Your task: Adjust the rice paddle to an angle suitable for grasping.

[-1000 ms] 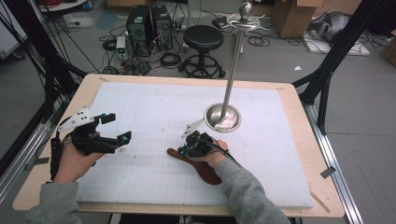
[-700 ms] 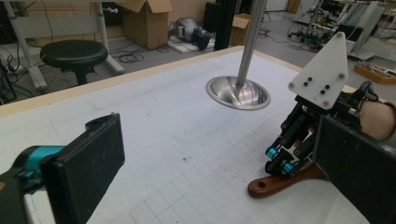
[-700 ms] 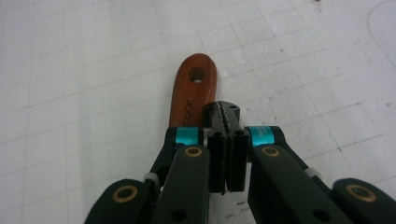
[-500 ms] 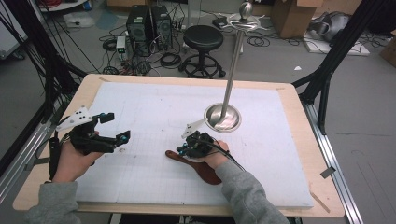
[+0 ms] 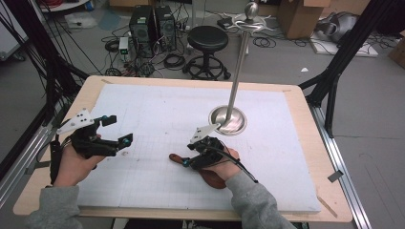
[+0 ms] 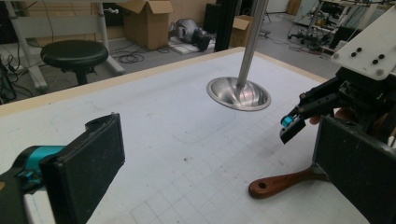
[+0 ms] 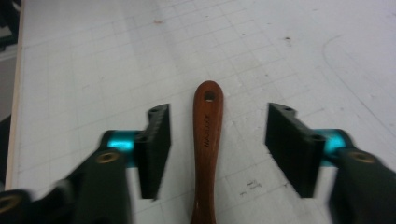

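The reddish-brown wooden handle with a hole at its end [image 7: 208, 140] lies flat on the white gridded mat [image 5: 157, 109], near its front edge, right of centre. I have my right gripper [image 7: 217, 149] directly over it, jaws spread wide, one on each side, neither touching. The handle's long axis runs straight along the gripper's line of sight, so I judge closing would pinch it across its width. My left gripper [image 5: 117, 131] hovers well apart to the left, jaws released, holding nothing. The polished steel dish-based pole stand [image 5: 228, 119] stands just beyond.

Wooden paddle [image 5: 210, 177] head under hand [image 5: 224, 164]
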`<state>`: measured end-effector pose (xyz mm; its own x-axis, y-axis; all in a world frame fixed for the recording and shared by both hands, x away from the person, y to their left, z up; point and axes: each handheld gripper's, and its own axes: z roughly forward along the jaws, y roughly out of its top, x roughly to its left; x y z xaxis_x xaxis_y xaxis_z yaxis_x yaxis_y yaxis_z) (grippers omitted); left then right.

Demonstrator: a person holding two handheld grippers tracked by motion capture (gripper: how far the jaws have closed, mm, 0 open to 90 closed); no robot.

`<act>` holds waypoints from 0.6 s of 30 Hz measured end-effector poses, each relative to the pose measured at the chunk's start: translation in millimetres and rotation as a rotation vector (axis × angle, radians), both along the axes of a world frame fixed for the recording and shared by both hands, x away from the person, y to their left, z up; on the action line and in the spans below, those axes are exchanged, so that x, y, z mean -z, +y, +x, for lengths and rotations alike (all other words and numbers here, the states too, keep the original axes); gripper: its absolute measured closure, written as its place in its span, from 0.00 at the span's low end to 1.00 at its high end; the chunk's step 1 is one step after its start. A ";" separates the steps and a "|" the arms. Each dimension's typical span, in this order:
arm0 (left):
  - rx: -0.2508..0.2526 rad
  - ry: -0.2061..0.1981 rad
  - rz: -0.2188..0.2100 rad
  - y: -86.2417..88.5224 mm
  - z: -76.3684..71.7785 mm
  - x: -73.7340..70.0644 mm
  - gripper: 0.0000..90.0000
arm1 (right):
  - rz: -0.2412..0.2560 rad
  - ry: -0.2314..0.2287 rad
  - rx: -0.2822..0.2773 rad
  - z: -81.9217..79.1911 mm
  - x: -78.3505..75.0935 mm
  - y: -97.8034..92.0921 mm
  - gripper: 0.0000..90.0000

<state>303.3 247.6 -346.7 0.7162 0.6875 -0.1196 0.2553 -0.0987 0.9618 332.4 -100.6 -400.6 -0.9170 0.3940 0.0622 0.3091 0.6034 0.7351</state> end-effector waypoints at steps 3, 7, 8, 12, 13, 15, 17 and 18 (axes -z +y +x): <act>0.015 0.009 0.001 -4.2 4.6 2.4 0.03 | 0.020 0.030 0.014 -1.0 -3.4 -4.1 0.23; 0.025 0.021 0.001 -9.2 8.2 6.1 0.03 | -0.003 0.048 0.027 0.1 -2.2 -10.9 0.07; 0.024 0.019 0.003 -9.2 8.3 6.4 0.03 | 0.001 0.059 0.026 0.8 -1.6 -12.6 0.02; 0.019 0.007 0.003 -6.8 5.7 3.8 0.03 | 0.006 0.060 0.044 1.3 -3.4 -15.7 0.00; 0.017 0.006 0.000 -6.4 4.8 3.2 0.03 | 0.006 0.054 0.042 0.7 -3.7 -15.4 0.00; 0.014 0.004 -0.004 -5.5 3.6 2.3 0.03 | -0.013 0.052 0.035 -1.1 -3.5 -14.0 0.00; 0.014 0.003 0.000 -4.7 3.2 2.4 0.03 | -0.037 0.045 0.029 -2.2 -2.0 -11.9 0.00; 0.012 0.004 0.000 -4.6 2.9 2.5 0.03 | -0.046 0.042 0.027 -2.6 -1.3 -11.0 0.01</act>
<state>306.2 243.0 -349.3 0.7238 0.6790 -0.1225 0.2584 -0.1021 0.9606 329.7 -111.5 -399.2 -0.9028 0.4222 0.0820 0.3562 0.6269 0.6929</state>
